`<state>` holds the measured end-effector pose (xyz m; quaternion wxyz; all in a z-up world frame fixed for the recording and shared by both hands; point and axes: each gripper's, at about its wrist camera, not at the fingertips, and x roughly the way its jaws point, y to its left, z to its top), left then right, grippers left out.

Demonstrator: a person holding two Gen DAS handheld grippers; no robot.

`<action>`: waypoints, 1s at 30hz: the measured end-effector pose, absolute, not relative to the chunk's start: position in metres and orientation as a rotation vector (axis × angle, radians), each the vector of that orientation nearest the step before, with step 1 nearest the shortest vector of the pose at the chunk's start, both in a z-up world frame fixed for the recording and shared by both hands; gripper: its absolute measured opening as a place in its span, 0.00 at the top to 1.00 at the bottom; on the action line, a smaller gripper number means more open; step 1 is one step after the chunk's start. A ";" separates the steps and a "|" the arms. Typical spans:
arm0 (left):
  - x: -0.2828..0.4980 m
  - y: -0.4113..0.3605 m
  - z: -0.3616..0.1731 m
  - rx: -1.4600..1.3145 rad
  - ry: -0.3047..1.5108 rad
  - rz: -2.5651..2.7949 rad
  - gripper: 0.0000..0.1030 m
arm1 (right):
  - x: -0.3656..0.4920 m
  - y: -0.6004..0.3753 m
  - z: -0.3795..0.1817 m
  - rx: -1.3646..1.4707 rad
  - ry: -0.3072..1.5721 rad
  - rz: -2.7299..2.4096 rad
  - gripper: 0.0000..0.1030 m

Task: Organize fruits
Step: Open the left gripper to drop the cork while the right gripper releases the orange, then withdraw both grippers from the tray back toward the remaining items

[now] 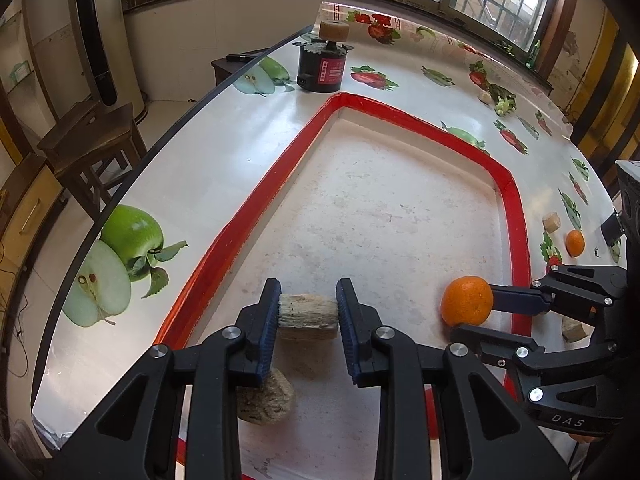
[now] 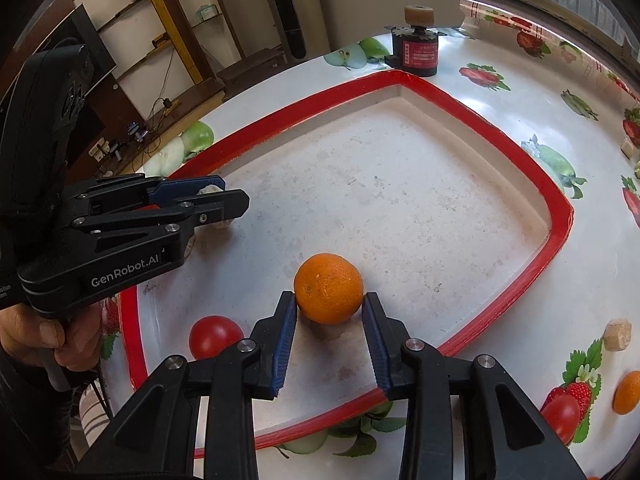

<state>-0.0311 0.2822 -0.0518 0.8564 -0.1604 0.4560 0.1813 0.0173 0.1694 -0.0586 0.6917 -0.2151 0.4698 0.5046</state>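
Note:
A red-rimmed white tray (image 1: 256,200) (image 2: 560,216) lies on the fruit-print table. My left gripper (image 1: 307,308) is shut on a pale cork-like block (image 1: 307,312) just above the tray floor; it also shows in the right wrist view (image 2: 224,200). A second rough block (image 1: 266,400) lies under its left finger. My right gripper (image 2: 330,312) is closed against an orange (image 2: 329,288) (image 1: 466,301) resting on the tray floor. A red tomato (image 2: 214,336) lies in the tray to the left of it.
A black motor with a cork wheel (image 1: 323,64) (image 2: 416,52) stands at the table's far end. Outside the tray lie a small orange (image 1: 575,242) (image 2: 627,393), a tomato (image 2: 562,416) and cork pieces (image 1: 551,222) (image 2: 618,334). A wooden chair (image 1: 92,148) stands left.

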 end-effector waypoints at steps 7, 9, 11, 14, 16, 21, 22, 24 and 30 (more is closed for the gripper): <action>-0.038 0.281 -0.044 -0.339 0.936 0.412 0.39 | 0.014 0.162 -0.047 -0.488 1.013 1.111 0.46; -0.039 0.279 -0.043 -0.332 0.932 0.420 0.39 | 0.011 0.158 -0.042 -0.486 1.002 1.115 0.46; -0.041 0.277 -0.041 -0.323 0.931 0.425 0.39 | 0.009 0.153 -0.037 -0.477 0.992 1.120 0.46; -0.043 0.273 -0.039 -0.316 0.927 0.424 0.39 | 0.007 0.144 -0.031 -0.467 0.980 1.117 0.46; -0.043 0.270 -0.037 -0.311 0.925 0.423 0.39 | 0.007 0.138 -0.028 -0.457 0.974 1.112 0.46; -0.044 0.263 -0.033 -0.302 0.919 0.417 0.40 | 0.008 0.119 -0.020 -0.430 0.962 1.096 0.46; -0.044 0.262 -0.032 -0.301 0.917 0.415 0.40 | 0.009 0.115 -0.019 -0.426 0.960 1.092 0.46; -0.044 0.258 -0.030 -0.299 0.914 0.410 0.39 | 0.010 0.107 -0.017 -0.417 0.956 1.081 0.46; -0.046 0.246 -0.023 -0.291 0.900 0.391 0.40 | 0.016 0.082 -0.010 -0.383 0.947 1.046 0.46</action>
